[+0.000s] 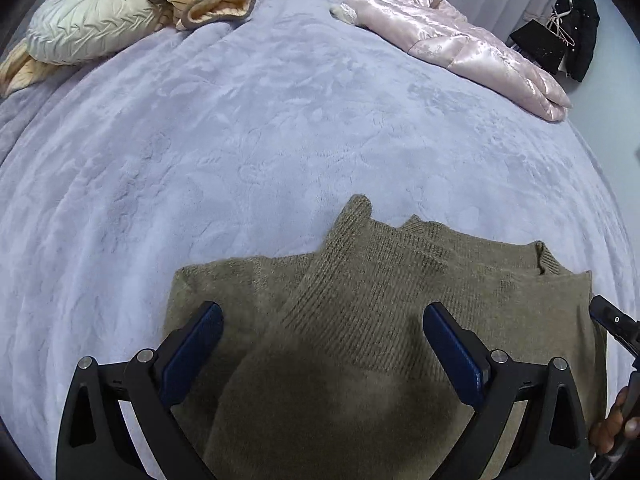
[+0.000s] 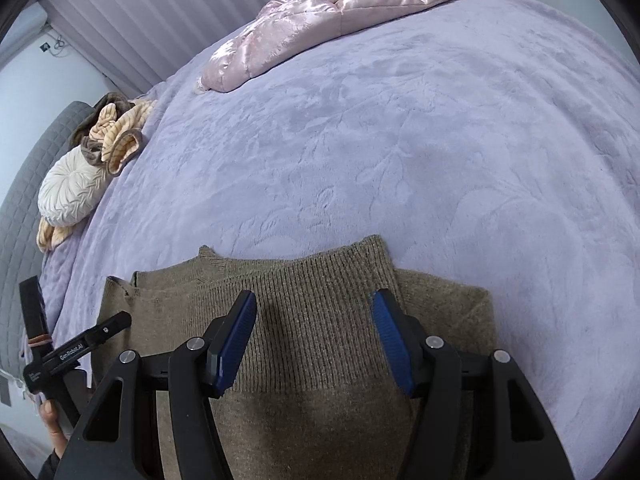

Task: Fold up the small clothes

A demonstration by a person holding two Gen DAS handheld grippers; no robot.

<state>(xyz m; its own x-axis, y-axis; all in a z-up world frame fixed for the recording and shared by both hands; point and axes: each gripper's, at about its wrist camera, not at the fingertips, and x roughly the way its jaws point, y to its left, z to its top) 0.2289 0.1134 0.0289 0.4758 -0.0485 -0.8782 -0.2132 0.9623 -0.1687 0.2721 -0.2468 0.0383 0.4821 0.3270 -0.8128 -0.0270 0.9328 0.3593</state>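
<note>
The olive knit sweater (image 1: 360, 320) is laid on the lilac bedspread (image 1: 240, 140) near its front edge, sleeves already crossed over the body; a further fold is judged to be in hand, and both lower corners must next be gripped; the left gripper (image 1: 323, 320) is held wide above the knit, nothing clasped; the right gripper (image 2: 314, 312) is likewise open, empty.

Black-framed gripper (image 2: 314, 300) with ribbed blue pads (image 2: 236, 340), silver screws.
</note>
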